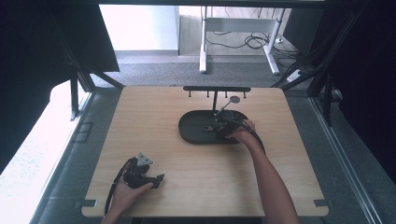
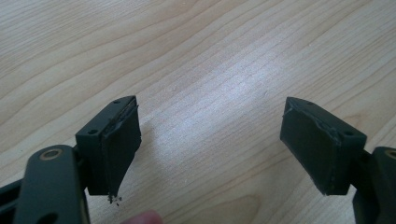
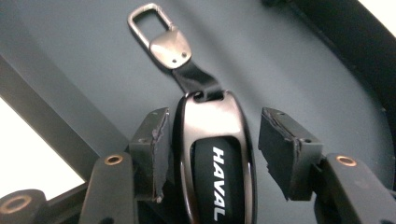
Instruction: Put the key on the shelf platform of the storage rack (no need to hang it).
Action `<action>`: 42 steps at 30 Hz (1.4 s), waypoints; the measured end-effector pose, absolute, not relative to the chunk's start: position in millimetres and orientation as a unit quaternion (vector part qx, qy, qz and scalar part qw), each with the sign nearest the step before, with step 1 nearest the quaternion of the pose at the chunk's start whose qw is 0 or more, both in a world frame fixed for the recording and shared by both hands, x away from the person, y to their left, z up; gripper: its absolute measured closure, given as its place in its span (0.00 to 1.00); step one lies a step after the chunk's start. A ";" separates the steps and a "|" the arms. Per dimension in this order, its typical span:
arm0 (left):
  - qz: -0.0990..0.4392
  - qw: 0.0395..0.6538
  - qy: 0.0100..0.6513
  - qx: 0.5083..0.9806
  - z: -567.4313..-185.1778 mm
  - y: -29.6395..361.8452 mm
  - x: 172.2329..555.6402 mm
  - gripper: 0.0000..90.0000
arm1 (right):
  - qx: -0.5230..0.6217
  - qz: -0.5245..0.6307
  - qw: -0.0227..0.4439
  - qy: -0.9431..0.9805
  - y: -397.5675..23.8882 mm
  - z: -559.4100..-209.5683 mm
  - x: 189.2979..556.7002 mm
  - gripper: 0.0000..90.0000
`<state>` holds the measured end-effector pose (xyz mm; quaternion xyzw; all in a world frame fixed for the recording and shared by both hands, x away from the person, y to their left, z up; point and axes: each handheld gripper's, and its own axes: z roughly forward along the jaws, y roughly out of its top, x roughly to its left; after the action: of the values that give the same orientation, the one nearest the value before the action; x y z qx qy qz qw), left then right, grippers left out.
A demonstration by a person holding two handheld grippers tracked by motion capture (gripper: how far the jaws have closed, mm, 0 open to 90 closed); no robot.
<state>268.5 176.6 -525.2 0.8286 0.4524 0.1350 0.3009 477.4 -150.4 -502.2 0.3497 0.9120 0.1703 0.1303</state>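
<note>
Between right tool (image 3: 212, 156) jaws — key fob (image 3: 215, 158), unclamped.

Wooden table in a dark-framed bay, with a second desk behind it

The light wood-grain table (image 1: 154, 121) fills the middle of the high view; at its far edge, upper centre of the frame, stands a black hook rack (image 1: 216, 88), a flat bar on a thin post with small pegs hanging under it. Grey carpet floor (image 1: 154, 70) runs behind and along both sides. At the top centre stand the white legs of another desk (image 1: 203, 51), with black cables (image 1: 250, 42) looped on the floor between them. Dark frame struts (image 1: 77, 74) slant down at the upper left and upper right, and a bright white patch lies at the lower left.
</note>
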 end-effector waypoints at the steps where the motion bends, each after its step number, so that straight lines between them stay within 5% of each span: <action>1: 0.135 0.301 0.452 0.829 -525.1 176.7 268.5 0.23 | 0.356 0.176 0.129 0.909 -151.0 -500.1 477.1 0.48; 20: 0.135 0.299 0.455 0.828 -524.9 175.1 267.1 0.23 | 0.330 0.270 0.131 0.895 -177.5 -466.6 412.6 0.43; 42: 0.140 0.296 0.457 0.827 -526.1 177.3 268.4 0.23 | 0.359 0.323 0.109 0.869 -240.3 -500.6 325.8 0.45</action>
<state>268.4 177.3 -526.1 0.8270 0.4574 0.1397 0.2956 325.8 -240.3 -500.6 0.3591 0.8689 0.3227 0.1094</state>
